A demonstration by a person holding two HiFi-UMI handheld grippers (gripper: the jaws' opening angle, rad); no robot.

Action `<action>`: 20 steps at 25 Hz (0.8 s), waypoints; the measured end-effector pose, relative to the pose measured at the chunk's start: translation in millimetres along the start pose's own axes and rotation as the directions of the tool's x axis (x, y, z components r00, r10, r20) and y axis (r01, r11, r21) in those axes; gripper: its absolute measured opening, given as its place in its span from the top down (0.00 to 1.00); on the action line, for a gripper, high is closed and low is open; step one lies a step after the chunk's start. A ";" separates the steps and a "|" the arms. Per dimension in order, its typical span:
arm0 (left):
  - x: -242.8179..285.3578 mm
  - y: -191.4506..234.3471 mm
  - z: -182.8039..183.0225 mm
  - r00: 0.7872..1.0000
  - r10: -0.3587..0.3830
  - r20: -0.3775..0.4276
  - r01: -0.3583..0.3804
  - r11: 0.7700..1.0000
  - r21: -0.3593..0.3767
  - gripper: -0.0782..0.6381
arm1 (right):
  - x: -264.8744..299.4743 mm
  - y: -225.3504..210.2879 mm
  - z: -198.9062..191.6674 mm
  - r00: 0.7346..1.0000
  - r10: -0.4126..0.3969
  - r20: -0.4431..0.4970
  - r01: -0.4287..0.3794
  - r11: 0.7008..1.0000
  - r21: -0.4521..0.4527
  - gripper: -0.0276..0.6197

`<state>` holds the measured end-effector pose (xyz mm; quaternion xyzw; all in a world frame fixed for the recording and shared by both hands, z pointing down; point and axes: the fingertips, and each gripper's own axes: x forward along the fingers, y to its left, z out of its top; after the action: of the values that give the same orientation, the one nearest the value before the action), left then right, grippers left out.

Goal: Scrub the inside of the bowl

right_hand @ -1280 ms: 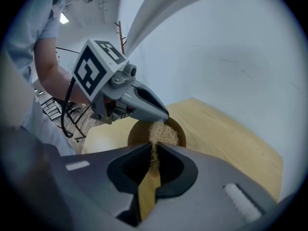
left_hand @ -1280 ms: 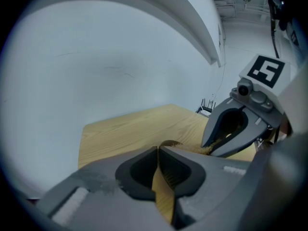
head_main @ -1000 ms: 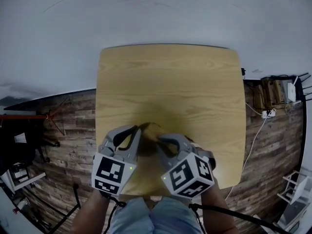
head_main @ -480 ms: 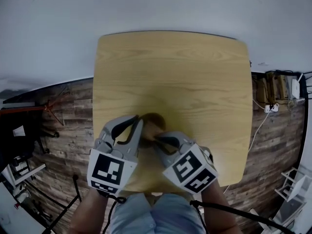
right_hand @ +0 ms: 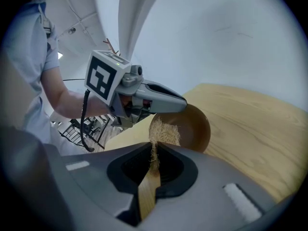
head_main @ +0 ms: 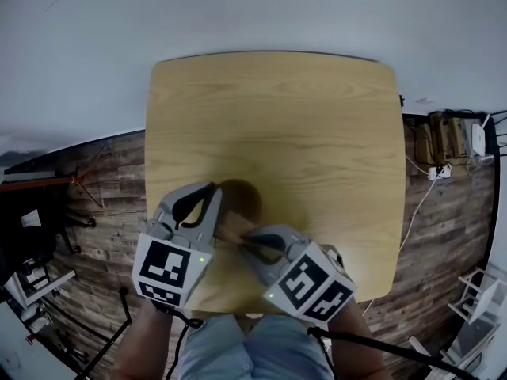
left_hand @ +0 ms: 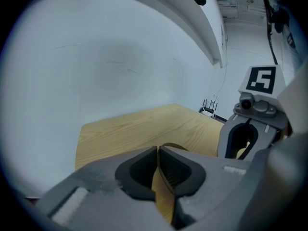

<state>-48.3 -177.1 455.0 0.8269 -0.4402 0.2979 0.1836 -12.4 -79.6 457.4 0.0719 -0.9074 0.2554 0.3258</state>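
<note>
Left gripper [left_hand: 158, 154]: fingers clamped on rim of wooden bowl [right_hand: 192, 129]. Bowl near counter [head_main: 277, 109] front edge, left of centre. Brush [right_hand: 162, 134]: pale bristles inside bowl. Right gripper [right_hand: 153, 153]: fingers closed tight on brush's flat wooden handle.

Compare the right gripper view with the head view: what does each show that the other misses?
Only the right gripper view: the right gripper shut on the brush, whose bristles reach into the bowl, and the person's sleeve. Only the head view: the whole table, the plank floor around it, and both grippers' marker cubes from above. Both: the brown bowl and the left gripper at its rim.
</note>
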 end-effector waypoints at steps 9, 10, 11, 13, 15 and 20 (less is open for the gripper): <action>2.3 4.5 -6.4 1.000 -0.002 -0.004 0.002 0.998 -0.065 0.84 | -13.7 16.4 -0.4 0.998 0.065 0.009 -0.064 0.998 -0.018 0.92; 1.5 5.5 -7.1 1.000 0.000 -0.002 0.000 0.997 -0.075 0.84 | -15.8 19.7 0.9 0.997 0.072 0.016 -0.072 0.997 -0.020 0.92; 0.7 6.7 -7.8 1.000 0.003 0.000 -0.003 0.997 -0.082 0.84 | -18.1 23.1 2.1 0.997 0.079 0.024 -0.078 0.997 -0.024 0.92; 1.0 8.1 -8.9 1.000 0.008 0.006 -0.007 0.995 -0.097 0.84 | -23.1 27.6 2.6 0.996 0.079 0.032 -0.078 0.996 -0.034 0.92; 3.4 8.1 -9.2 1.000 0.008 0.019 -0.006 0.993 -0.121 0.84 | -28.0 28.5 2.1 0.997 0.067 0.039 -0.065 0.997 -0.037 0.92; 3.9 6.2 -10.3 0.998 0.000 0.069 0.014 0.979 -0.204 0.84 | -38.0 29.0 3.0 0.998 0.024 0.055 -0.022 0.999 -0.035 0.92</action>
<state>-55.2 -177.1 465.6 0.8150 -0.4717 0.2218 0.2532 6.9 -57.6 419.5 0.0631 -0.9211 0.2413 0.2989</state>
